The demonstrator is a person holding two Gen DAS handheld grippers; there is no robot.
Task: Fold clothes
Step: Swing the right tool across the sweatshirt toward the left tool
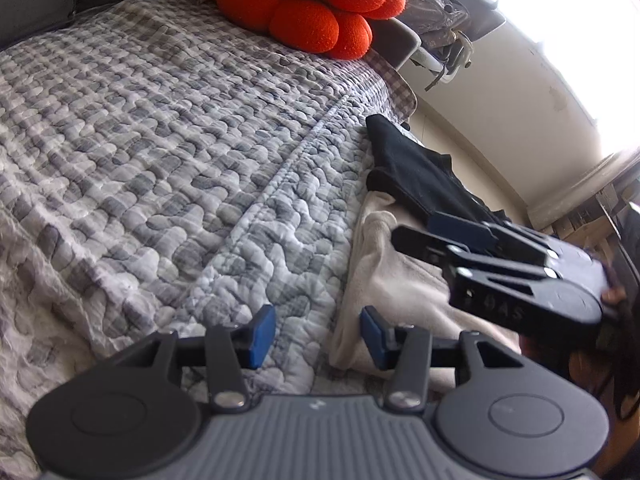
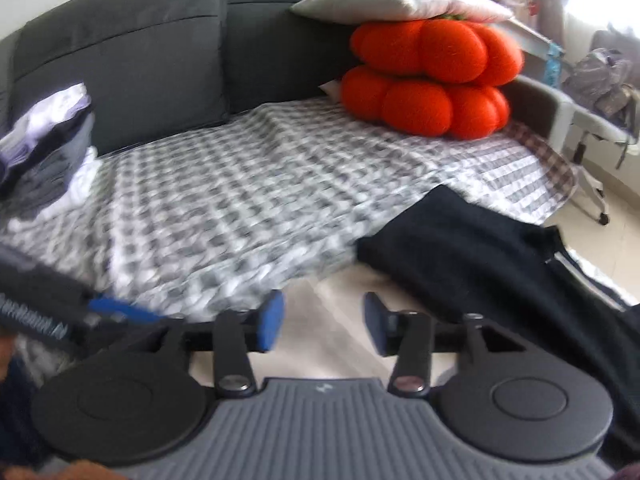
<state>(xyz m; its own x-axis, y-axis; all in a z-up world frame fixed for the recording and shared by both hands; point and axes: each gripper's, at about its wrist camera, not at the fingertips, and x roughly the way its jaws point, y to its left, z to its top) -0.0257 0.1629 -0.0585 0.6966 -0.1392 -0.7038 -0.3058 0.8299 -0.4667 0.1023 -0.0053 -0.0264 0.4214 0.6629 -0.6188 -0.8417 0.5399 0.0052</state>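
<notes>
Both grippers hang with jaws parted and nothing between their blue pads. Going from left to right over the bed: the left gripper hovers over the checked quilt, and the edge of the cream garment lies just right of its gap, untouched. That cream piece runs lengthwise along the quilt's right edge, away from the tool, with the black garment lying over its far end and trailing off the right side. The right gripper sits directly above the cream cloth, so it looks the nearer one for a pinch; its jaws stand about half open and appear clear of the fabric. In its view the black garment spreads to the right, partly over the quilt. At far left a pile of clothes rests against the sofa back.
</notes>
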